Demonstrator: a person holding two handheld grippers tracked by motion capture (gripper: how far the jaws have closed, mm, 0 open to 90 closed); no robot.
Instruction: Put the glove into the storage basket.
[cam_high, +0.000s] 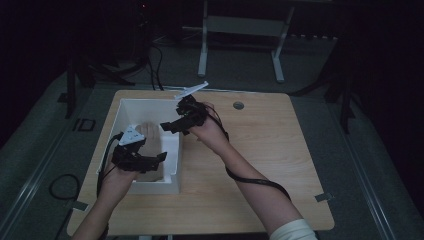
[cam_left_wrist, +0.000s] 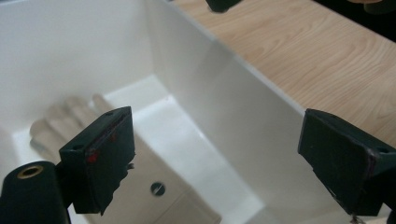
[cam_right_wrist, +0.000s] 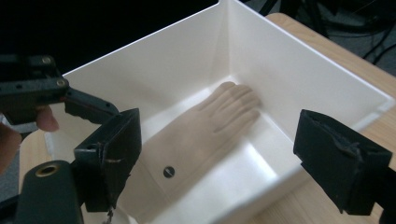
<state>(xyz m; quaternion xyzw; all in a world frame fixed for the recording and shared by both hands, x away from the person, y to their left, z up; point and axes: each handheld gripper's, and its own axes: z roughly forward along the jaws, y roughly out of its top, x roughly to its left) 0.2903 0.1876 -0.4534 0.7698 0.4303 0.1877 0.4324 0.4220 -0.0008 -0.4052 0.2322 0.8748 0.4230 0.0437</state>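
Observation:
A white open box (cam_high: 171, 150) stands on the left half of the wooden table (cam_high: 265, 145). A beige model hand (cam_right_wrist: 210, 126) lies flat on its floor, fingers toward the far wall, with a screw hole (cam_right_wrist: 169, 171) at the wrist. My left gripper (cam_high: 159, 157) hovers open over the box's near right part; in its own view its jaws (cam_left_wrist: 215, 158) straddle the box's right wall (cam_left_wrist: 224, 98), and the model hand (cam_left_wrist: 70, 121) lies beyond. My right gripper (cam_high: 171, 127) hangs open above the right wall, nothing between its jaws (cam_right_wrist: 215, 158), and looks down into the box (cam_right_wrist: 289, 70).
A round cable hole (cam_high: 238, 105) sits near the table's far edge. A white desk frame (cam_high: 240, 30) stands on the floor behind. Cables (cam_high: 157, 65) trail on the floor at the back left. The right half of the table is bare wood.

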